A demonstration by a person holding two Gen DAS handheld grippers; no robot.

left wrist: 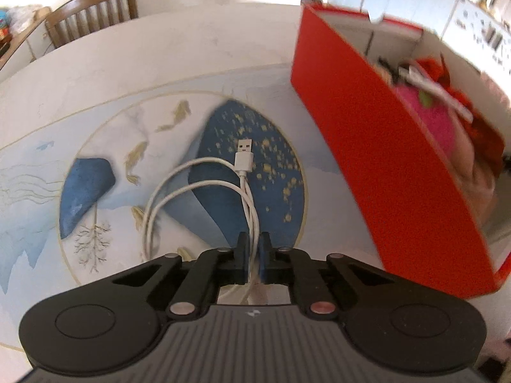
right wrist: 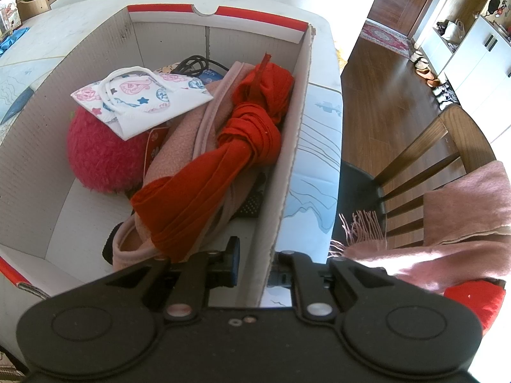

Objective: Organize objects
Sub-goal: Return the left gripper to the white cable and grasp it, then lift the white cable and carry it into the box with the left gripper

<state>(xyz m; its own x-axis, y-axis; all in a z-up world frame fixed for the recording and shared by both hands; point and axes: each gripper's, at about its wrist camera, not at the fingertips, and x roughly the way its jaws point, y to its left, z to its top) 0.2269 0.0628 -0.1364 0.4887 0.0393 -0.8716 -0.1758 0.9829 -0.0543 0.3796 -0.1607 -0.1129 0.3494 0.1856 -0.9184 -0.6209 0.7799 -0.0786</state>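
My left gripper is shut on a looped white USB cable, its plug pointing away, held over the painted table top. The red cardboard box stands to the right of it. In the right wrist view my right gripper straddles the box's right wall, one finger inside; it looks shut on the wall. The box holds a pink plush ball, a patterned face mask, a pink cloth, a knotted red scarf and a black cable.
A wooden chair stands beyond the table's far edge. Another chair with a pink fringed scarf is to the right of the box, beside the table edge. Wooden floor, white cabinets and shoes lie beyond.
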